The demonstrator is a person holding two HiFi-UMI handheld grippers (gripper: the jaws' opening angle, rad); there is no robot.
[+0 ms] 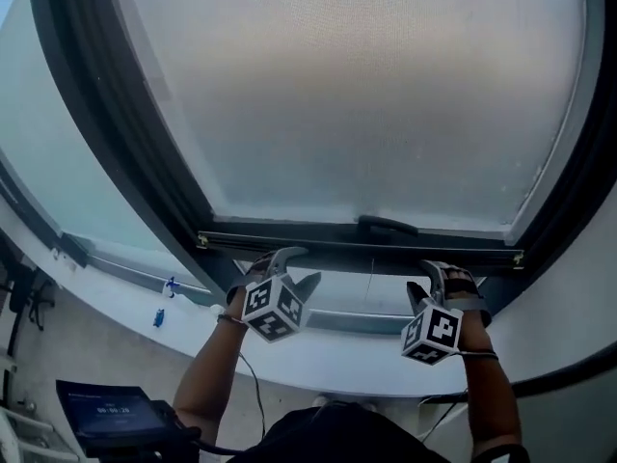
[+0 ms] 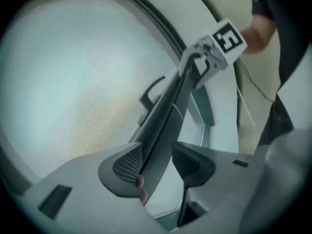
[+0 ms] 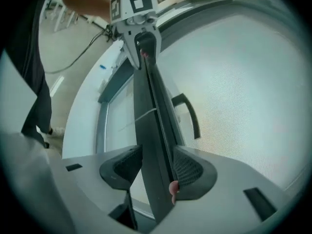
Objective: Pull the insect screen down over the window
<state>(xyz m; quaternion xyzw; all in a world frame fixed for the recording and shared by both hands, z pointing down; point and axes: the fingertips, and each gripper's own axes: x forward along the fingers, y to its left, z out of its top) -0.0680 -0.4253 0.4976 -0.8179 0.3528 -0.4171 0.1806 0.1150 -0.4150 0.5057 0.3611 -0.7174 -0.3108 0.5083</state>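
The grey mesh insect screen [image 1: 366, 95] covers most of the window. Its dark bottom bar [image 1: 357, 242] hangs level just above the sill, with a black handle [image 1: 388, 226] at its middle. My left gripper [image 1: 294, 266] grips the bar left of the handle, and the left gripper view shows the bar [image 2: 168, 101] running between the pads of this gripper [image 2: 156, 162]. My right gripper [image 1: 429, 280] holds the bar right of the handle. In the right gripper view, both pads of that gripper [image 3: 156, 167] press on the bar [image 3: 156, 111].
A dark window frame [image 1: 106, 114] surrounds the screen. Below lies a pale sill [image 1: 318, 360] with small blue items [image 1: 159, 316]. A device with a lit display [image 1: 111, 415] sits at lower left. A thin cord [image 1: 369, 278] hangs under the bar.
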